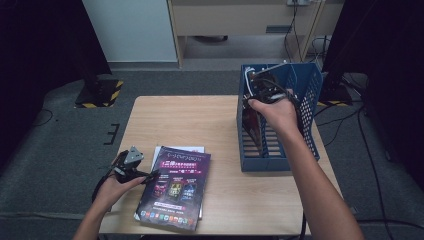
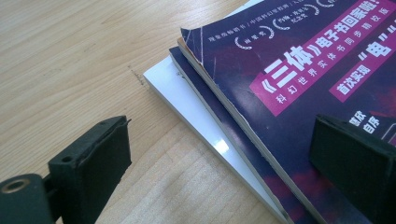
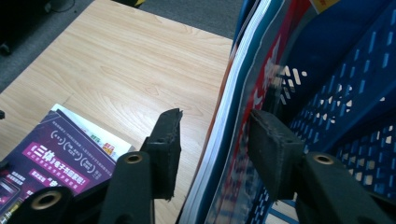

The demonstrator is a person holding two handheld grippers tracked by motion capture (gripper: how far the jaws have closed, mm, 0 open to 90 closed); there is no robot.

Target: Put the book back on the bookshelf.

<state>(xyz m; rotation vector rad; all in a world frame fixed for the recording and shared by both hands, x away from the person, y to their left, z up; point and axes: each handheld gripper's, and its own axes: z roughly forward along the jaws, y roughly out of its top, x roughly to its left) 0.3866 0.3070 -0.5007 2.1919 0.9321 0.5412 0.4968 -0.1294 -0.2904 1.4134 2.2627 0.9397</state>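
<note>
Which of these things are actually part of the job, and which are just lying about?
Part of the job:
- blue file rack
- magazines standing in the rack, between the right claw's open pads
- purple magazine topping the stack by the left claw
- white booklet under it

Just lying about:
- cables on the floor
- yellow-black striped base

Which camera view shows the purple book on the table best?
The high view: the whole cover of the purple book lies in sight there. The left gripper view gives one corner with its printed title; the right gripper view gives part of the cover.
</note>
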